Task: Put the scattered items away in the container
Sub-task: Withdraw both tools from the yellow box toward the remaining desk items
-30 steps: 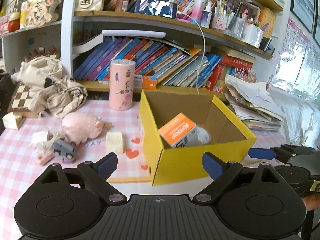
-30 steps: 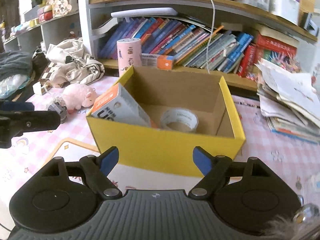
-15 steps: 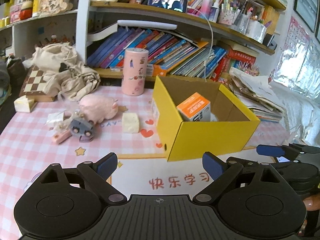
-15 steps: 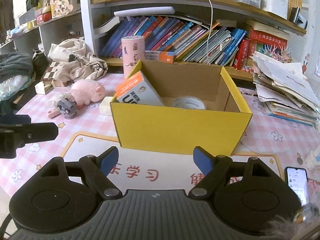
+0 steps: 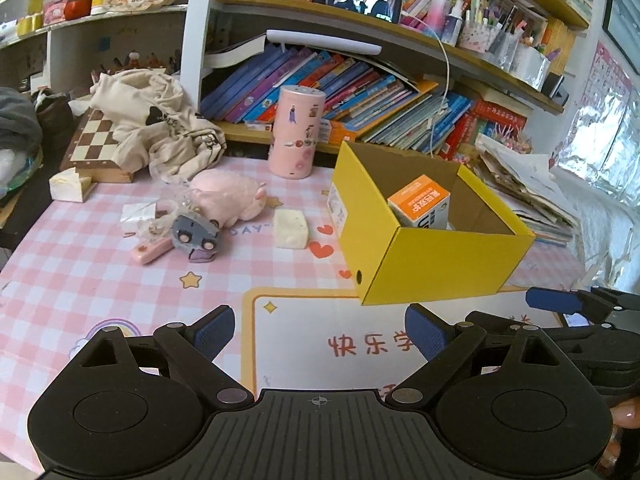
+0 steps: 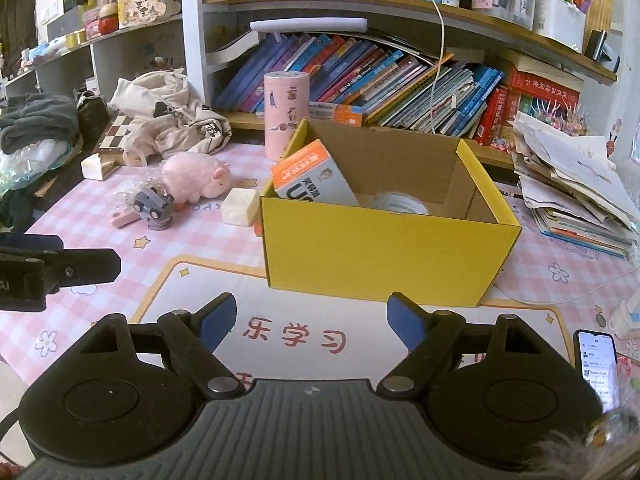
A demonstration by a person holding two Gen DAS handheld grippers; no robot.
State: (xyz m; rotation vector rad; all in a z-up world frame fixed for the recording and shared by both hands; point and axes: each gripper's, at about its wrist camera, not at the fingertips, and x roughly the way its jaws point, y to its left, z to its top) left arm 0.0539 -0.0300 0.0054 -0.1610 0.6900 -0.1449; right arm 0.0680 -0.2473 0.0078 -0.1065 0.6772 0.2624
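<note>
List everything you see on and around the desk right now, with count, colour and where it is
Box: one, yellow, desk centre.
Carton: one, orange and white, leaning in the box's left end.
Tape roll: one, white, on the box floor.
Plush pig: one, pink, left of the box.
Toy car: one, grey, in front of the pig.
Foam cube: one, cream, beside the box.
Canister: one, pink, behind the box.
Phone: one, screen lit, desk's right edge.
Left gripper: jaws open, empty.
Right gripper: jaws open, empty.
</note>
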